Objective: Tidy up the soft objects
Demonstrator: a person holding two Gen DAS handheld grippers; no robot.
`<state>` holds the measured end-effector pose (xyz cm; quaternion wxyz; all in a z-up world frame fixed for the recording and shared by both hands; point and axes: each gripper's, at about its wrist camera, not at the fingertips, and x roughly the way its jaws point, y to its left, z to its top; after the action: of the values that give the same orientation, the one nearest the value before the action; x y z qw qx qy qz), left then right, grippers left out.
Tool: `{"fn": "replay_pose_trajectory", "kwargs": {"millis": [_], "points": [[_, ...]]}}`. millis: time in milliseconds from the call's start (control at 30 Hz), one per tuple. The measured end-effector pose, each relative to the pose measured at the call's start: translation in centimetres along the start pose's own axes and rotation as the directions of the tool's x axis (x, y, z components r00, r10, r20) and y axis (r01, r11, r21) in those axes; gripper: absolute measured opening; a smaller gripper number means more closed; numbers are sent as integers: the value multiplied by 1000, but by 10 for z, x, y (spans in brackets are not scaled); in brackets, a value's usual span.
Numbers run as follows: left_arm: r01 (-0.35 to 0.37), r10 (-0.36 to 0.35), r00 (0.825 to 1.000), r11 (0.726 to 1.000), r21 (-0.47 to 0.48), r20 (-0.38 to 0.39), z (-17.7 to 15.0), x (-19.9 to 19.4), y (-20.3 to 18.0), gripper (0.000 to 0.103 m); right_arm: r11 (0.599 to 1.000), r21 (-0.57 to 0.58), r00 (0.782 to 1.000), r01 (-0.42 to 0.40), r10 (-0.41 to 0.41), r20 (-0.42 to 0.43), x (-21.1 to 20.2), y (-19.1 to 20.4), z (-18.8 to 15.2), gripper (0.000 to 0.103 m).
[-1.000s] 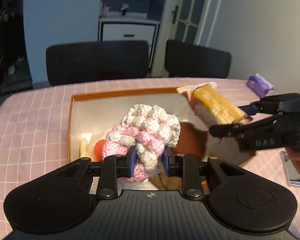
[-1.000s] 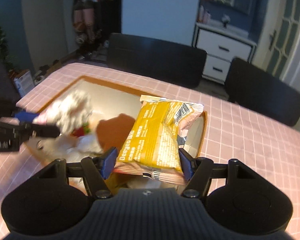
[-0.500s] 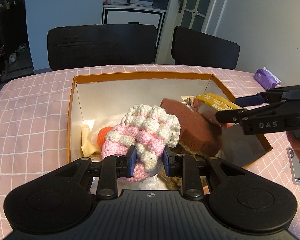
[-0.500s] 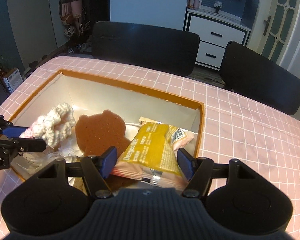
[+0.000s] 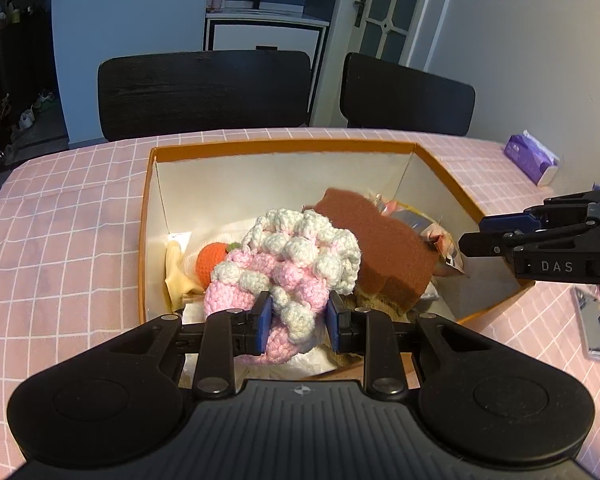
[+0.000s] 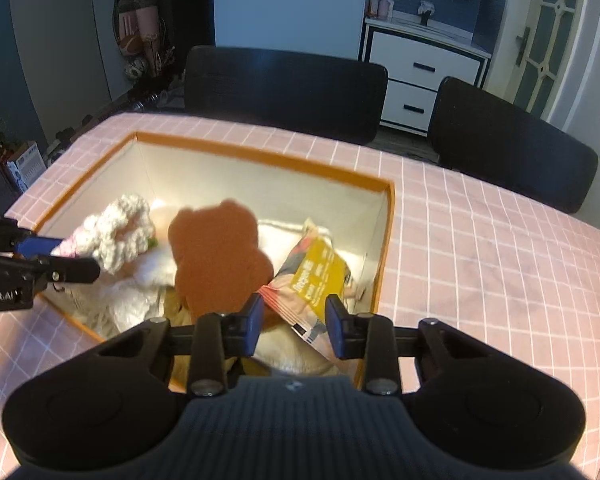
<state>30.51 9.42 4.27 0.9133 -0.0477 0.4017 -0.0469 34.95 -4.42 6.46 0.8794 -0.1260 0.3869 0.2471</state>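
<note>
Big orange-rimmed cardboard box [image 5: 284, 146] on the pink checked tablecloth [image 5: 72, 216] is the catch-all, so everything soft lands inside. Bear-shaped brown sponge [image 6: 216, 256] leans mid-pile. Left gripper [image 5: 296, 316] pinches the knobbly pink-and-cream crochet piece [image 5: 296, 256] low over the box; right gripper [image 6: 294, 320] looks spread around the crinkly yellow snack packet [image 6: 320, 276].

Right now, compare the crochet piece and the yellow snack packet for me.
The crochet piece is lumpy pink-and-cream yarn; the snack packet is a flat, glossy yellow wrapper. The crochet piece is clamped in the left tool; the snack packet's end sits between the fingers of the right tool, and I cannot tell whether it is gripped. Both are over the orange-rimmed box.
</note>
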Motion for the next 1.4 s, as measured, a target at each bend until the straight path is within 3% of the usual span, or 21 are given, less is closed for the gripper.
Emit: {"fn": "replay_pose_trajectory", "kwargs": {"millis": [133,333,400,667,1067,1333,1400], "points": [[-25,26,1000,999,31,-13,-3,2,-5,32,1000,5,1000,1,-2,19,-8,4,-7,33],[-52,52,999,997,55,6,-4,-2,-9,47,1000,4,997,16,-16,77,-28,11,-16,38],[-39,38,999,998,50,31,-5,-9,-9,59,1000,-2,995,23,-23,95,-36,13,-21,41],[-26,9,982,996,85,191,-16,-62,-32,62,999,28,983,25,-29,181,-76,22,-40,56],[15,-96,905,981,195,414,-72,-154,-78,64,1000,23,942,-6,-2,334,-166,58,-105,71],[-32,-99,829,974,223,550,-133,-190,-100,64,999,-18,877,41,-27,479,-225,86,-175,75],[-51,-87,807,975,216,584,-151,-196,-104,64,997,-34,849,67,-39,526,-235,94,-197,84]]}}
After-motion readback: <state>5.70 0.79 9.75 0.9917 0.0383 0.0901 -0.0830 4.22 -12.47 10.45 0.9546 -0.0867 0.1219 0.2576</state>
